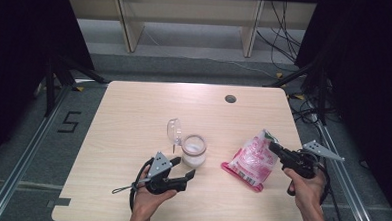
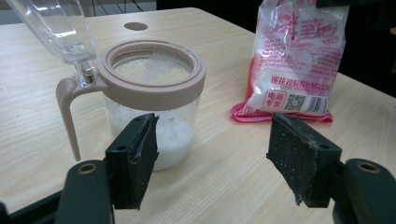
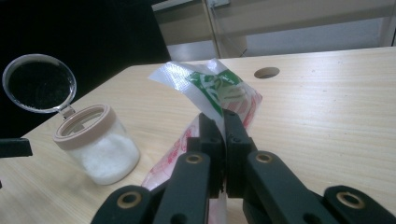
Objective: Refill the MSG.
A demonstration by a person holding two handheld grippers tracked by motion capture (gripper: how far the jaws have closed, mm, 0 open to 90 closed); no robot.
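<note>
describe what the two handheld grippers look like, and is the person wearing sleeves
Both the left gripper and the right gripper are black, pistol-shaped tools with a grey three-cornered plate on top and a dark trailing cable. The jaws carry flat black pads, scuffed with pale specks. The forearms are bare, with no sleeves.

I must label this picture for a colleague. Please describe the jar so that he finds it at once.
Near the middle of the wooden table, left of the pink bag, stands the jar. It is clear, partly filled with white grains, with a beige rim and its transparent lid flipped open.
</note>
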